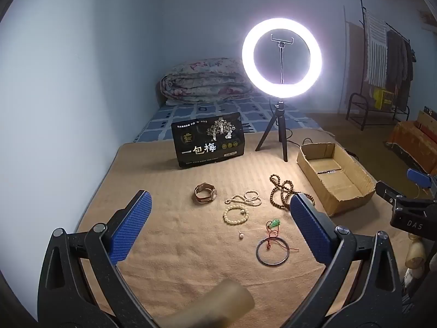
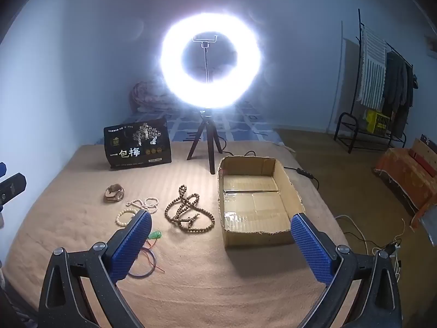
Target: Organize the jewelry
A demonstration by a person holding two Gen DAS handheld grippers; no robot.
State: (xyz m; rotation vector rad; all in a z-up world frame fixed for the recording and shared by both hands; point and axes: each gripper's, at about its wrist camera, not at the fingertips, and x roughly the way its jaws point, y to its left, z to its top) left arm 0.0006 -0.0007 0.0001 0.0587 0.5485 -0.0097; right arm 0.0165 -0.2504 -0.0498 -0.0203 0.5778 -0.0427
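Observation:
Jewelry lies on a tan blanket (image 1: 191, 259): a brown-strap watch (image 1: 205, 193), a white bead necklace (image 1: 245, 198), a white bead bracelet (image 1: 236, 215), a small pearl stud (image 1: 241, 235), a green pendant on red cord (image 1: 274, 223), a dark bangle (image 1: 272, 252) and a long wooden bead string (image 2: 188, 210). An open, empty cardboard box (image 2: 284, 227) sits to the right. My left gripper (image 1: 220, 220) is open above the jewelry. My right gripper (image 2: 221, 235) is open, above the blanket between the beads and the box.
A lit ring light on a tripod (image 1: 281, 63) and a black snack bag (image 1: 209, 139) stand behind the jewelry. A folded quilt (image 1: 204, 82) lies on the bed. A clothes rack (image 2: 382, 82) stands far right. Cables (image 2: 355, 232) run on the floor.

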